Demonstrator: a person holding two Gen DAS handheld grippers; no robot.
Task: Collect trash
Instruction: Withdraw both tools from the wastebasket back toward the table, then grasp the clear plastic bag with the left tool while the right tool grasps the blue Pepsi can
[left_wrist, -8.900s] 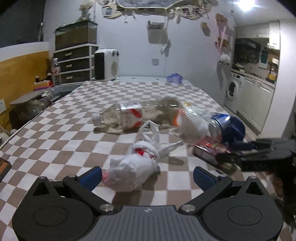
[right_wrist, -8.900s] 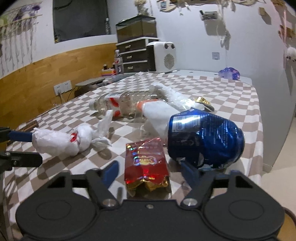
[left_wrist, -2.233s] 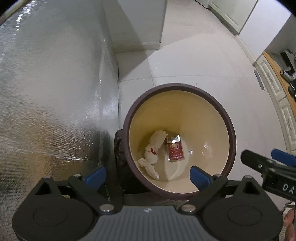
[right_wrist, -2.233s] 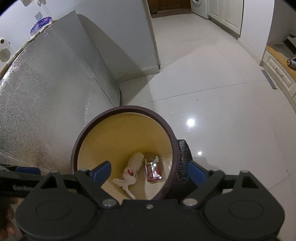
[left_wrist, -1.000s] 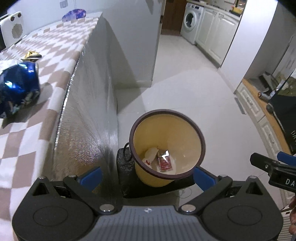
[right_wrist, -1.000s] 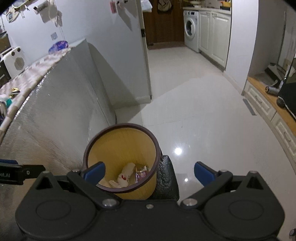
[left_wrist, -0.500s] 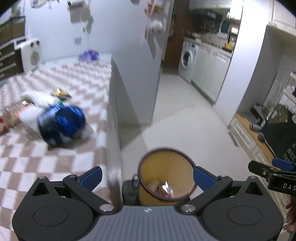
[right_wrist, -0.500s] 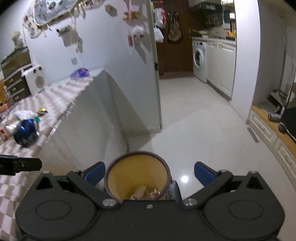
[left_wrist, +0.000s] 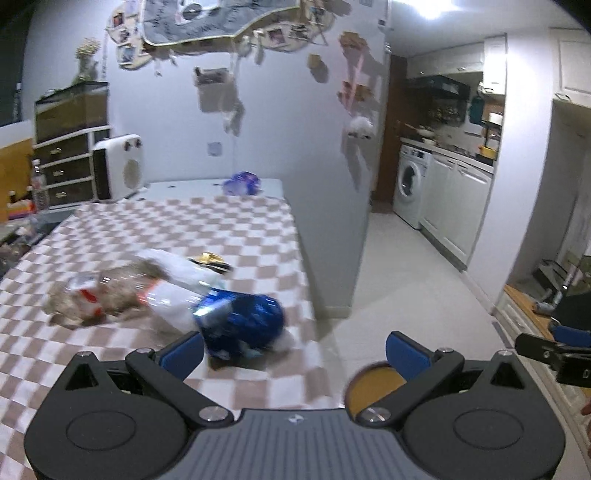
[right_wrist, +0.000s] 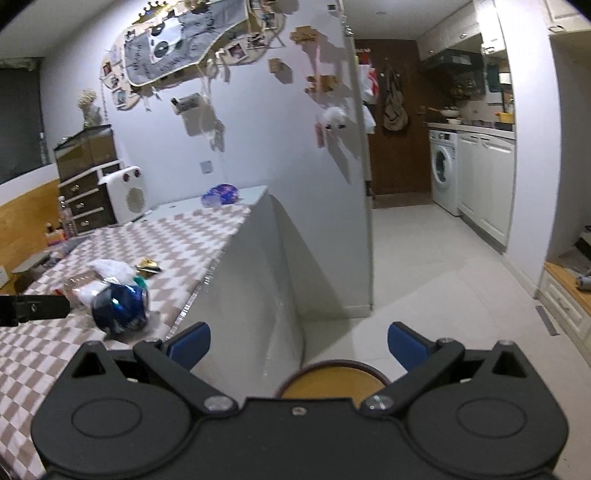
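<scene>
On the brown-and-white checked table (left_wrist: 240, 236) the crumpled blue foil bag (left_wrist: 242, 323) lies just ahead of our released left tongs (left_wrist: 293, 352), left of centre, while our released right tongs (right_wrist: 297, 345) hang farther off over the yellow bin (right_wrist: 332, 382).

From where I stand, a pale wall (right_wrist: 266, 140) hung with photos fills twelve o'clock, a dark drawer chest (left_wrist: 70, 166) and white heater (left_wrist: 118, 170) sit at ten, and at two a tiled floor (right_wrist: 436, 266) runs to a washing machine (right_wrist: 443, 171) beside white cabinets (left_wrist: 458, 206).
</scene>
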